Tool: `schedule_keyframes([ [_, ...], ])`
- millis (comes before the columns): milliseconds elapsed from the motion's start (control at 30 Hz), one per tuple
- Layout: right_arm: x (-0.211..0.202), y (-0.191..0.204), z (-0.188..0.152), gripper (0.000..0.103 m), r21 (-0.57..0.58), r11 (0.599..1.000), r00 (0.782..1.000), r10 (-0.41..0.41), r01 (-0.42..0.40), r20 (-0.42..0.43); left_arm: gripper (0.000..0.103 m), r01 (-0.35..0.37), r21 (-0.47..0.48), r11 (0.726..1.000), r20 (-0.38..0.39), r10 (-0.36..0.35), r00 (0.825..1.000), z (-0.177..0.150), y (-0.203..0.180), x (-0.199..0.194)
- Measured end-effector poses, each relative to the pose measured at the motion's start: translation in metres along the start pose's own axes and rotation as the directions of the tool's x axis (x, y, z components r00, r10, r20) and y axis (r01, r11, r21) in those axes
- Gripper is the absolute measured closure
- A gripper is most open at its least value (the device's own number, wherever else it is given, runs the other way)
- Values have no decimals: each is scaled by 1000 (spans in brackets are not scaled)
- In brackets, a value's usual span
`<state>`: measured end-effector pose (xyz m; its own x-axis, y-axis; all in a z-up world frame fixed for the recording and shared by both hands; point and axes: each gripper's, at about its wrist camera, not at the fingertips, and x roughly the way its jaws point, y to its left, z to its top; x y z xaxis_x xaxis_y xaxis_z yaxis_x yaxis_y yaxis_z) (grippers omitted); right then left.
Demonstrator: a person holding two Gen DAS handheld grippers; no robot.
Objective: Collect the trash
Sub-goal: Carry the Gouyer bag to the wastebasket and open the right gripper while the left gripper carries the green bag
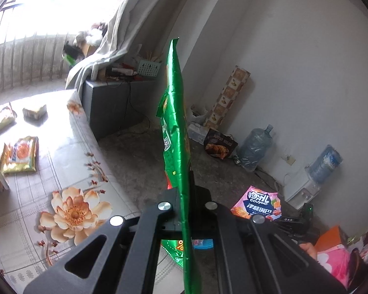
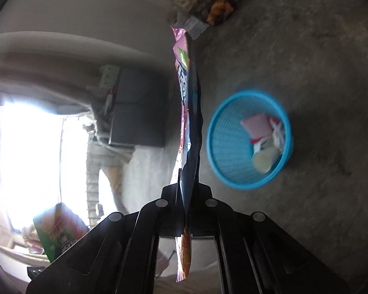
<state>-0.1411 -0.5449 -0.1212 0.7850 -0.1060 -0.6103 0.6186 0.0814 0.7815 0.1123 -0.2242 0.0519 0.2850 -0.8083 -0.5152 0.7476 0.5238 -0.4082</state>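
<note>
My left gripper (image 1: 185,191) is shut on a green snack wrapper (image 1: 175,112), held edge-on above the table's edge. My right gripper (image 2: 187,186) is shut on a pink and dark blue snack wrapper (image 2: 187,103), which also shows in the left wrist view (image 1: 257,205). A blue mesh bin (image 2: 225,134) stands on the concrete floor, below and right of the right gripper, with several pieces of trash inside. The green wrapper also shows at the lower left of the right wrist view (image 2: 59,230).
A table with a flowered cloth (image 1: 61,183) carries yellow snack packets (image 1: 20,155) and small cartons. A dark cabinet (image 1: 110,105), a brown bread bag (image 1: 219,145), water bottles (image 1: 255,147) and a tall patterned box (image 1: 229,95) stand along the wall.
</note>
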Motion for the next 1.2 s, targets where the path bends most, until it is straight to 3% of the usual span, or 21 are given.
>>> schedule_keyframes([
  [200,25,-15,10,100,42,999,1000,-12,11,20,103,2,8,1000,-36,-2,999,0,10,12],
  [367,80,-32,22,95,64,998,1000,-17,18,-24,103,14,10,1000,-46,-14,999,-3,8,20],
  [400,90,-36,24,93,65,997,999,-28,30,-36,103,18,5,1000,-53,-18,998,-4,7,23],
  [467,121,-55,26,74,74,992,994,-94,98,-58,103,25,-1,1000,-66,-25,997,-5,6,29],
  [500,143,-68,26,65,60,987,985,-144,150,-96,103,27,1,1000,-72,-27,997,-5,5,32],
  [633,187,-118,12,60,118,937,927,-296,329,-231,103,37,13,999,-104,-36,994,-8,-3,47],
  [700,182,-129,2,60,159,936,933,-273,314,-235,103,40,26,999,-121,-37,992,-10,-8,56],
  [933,123,-127,-3,56,104,958,951,-245,267,-190,103,109,21,994,-221,-101,970,-18,-35,105],
  [1100,85,-136,3,54,127,960,960,-229,250,-162,103,181,-39,983,-309,-184,933,-18,-62,157],
  [1200,71,-148,2,54,155,958,963,-216,241,-160,103,217,-3,976,-386,-201,900,-22,-85,193],
])
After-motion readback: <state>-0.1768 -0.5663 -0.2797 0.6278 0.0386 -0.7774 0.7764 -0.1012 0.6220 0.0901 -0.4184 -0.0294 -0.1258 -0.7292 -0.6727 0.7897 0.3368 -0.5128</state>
